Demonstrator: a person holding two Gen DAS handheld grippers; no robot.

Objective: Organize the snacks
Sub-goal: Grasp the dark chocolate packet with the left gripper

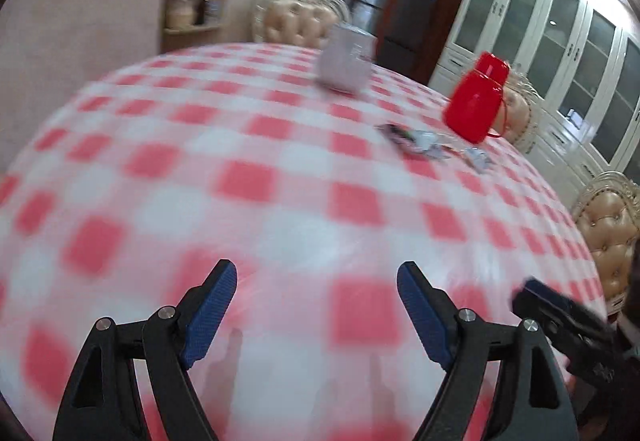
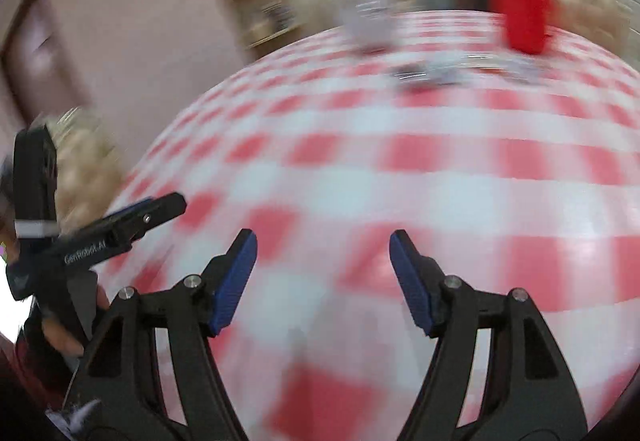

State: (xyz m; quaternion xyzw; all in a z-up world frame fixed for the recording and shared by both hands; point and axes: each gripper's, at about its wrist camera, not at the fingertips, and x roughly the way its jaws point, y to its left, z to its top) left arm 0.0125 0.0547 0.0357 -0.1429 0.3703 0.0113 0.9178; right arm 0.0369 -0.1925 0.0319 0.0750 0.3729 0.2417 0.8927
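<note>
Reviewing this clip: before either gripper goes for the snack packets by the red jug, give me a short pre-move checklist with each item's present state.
1. Left gripper empty, jaws apart: ok.
2. Right gripper empty, jaws apart: ok.
3. Snack packets in view: ok, a small cluster lies on the checked tablecloth in front of the red jug.
4. Packet count and type: cannot tell, both views are blurred.
5. Where they go: cannot tell; the pale container stands behind the packets, its opening unreadable.
6. Cloth between grippers and packets bare: ok.
</note>
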